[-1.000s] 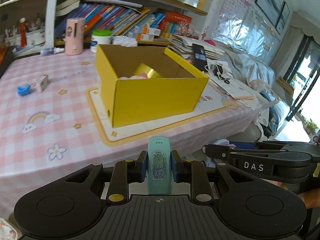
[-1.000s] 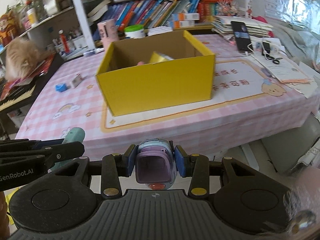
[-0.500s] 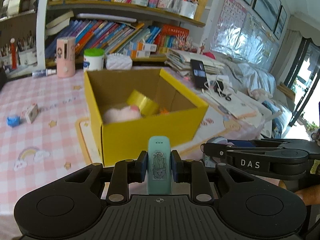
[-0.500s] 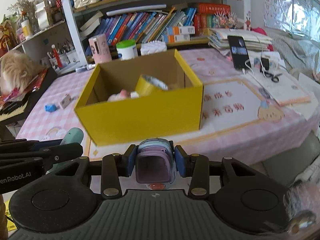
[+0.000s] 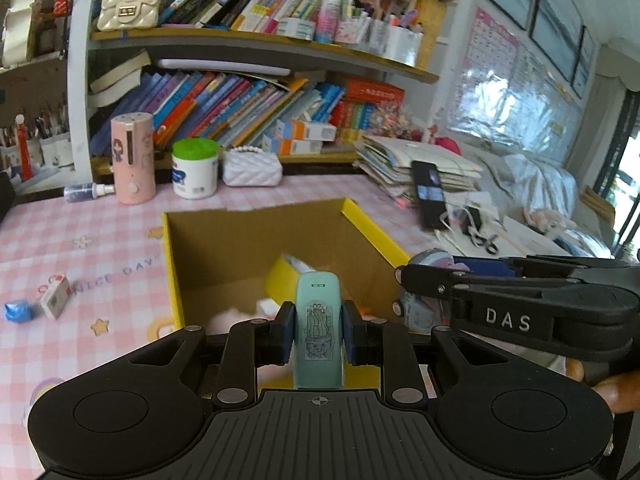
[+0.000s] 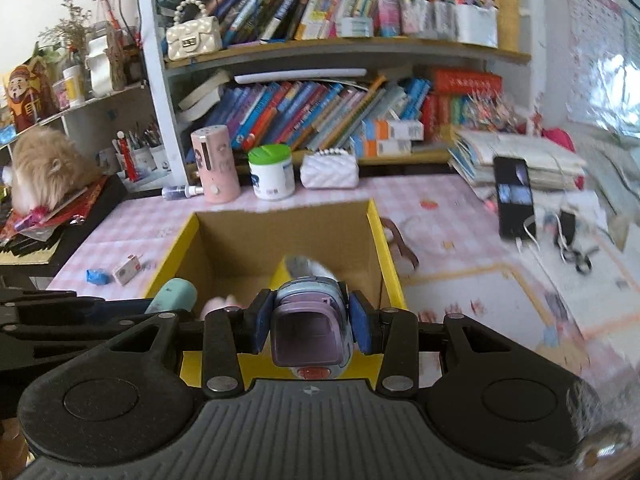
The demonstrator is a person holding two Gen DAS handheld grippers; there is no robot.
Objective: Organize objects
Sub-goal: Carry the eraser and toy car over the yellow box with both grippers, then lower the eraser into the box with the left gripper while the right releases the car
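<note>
Box (image 5: 372, 236) mouth gapes at twelve o'clock beyond both my grippers: left gripper (image 5: 318, 330) clamped on the mint case (image 5: 318, 320), upright, long axis pointing into the box; right gripper (image 6: 312, 318) pinching the purple toy (image 6: 312, 320), about equally near.
</note>
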